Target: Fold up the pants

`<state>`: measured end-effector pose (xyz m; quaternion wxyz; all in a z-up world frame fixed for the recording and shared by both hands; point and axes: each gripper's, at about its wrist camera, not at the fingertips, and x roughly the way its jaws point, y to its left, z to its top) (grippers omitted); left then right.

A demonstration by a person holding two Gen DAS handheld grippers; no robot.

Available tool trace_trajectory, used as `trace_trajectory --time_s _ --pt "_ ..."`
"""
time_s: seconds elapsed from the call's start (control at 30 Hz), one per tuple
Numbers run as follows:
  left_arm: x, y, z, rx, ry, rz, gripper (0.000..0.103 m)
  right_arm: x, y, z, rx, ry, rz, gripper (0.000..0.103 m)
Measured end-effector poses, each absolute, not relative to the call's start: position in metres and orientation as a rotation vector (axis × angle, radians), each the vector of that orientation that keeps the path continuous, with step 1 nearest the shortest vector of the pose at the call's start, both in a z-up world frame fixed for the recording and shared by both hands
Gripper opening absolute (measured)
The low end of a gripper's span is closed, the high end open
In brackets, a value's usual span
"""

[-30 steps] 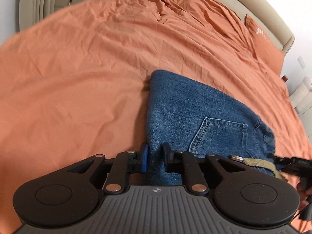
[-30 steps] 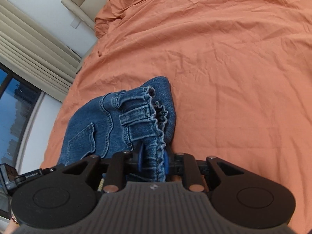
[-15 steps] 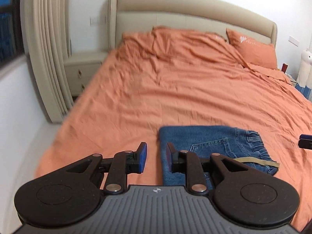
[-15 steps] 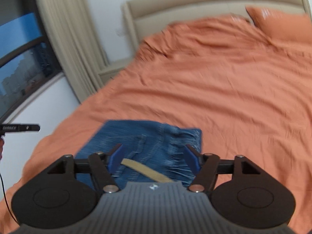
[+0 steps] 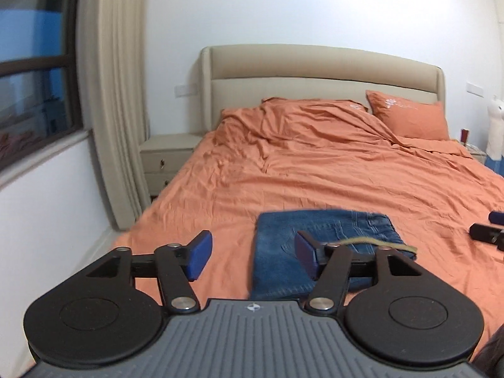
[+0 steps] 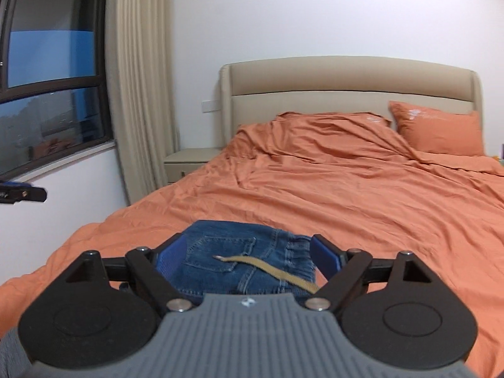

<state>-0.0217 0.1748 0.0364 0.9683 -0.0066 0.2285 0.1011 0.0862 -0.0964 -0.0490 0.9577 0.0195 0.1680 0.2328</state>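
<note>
Both tools have let go of the jeans (image 5: 318, 245) and pulled back and up since a second ago, when each pinched an edge of the denim. The jeans now lie as a compact folded stack near the foot of the bed (image 5: 346, 176), so the folding looks finished. The left tool (image 5: 252, 253) and right tool (image 6: 250, 256) are empty, jaws opening wide, held above the bed and aimed slightly downward toward the headboard (image 6: 346, 85).
</note>
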Motion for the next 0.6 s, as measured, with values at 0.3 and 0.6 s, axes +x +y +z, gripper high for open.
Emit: trace_trajectory --time_s 0.3,0.6 --pt "-0.009 0.109 -0.021 0.04 0.604 0.261 0.085 0.068 -0.079 -0.098 0.024 0.478 0.41 0.082" --pt "0.001 0.108 -0.048 0.024 0.703 0.269 0.085 0.079 -0.069 -0.127 -0.004 0.541 0.386 0.082"
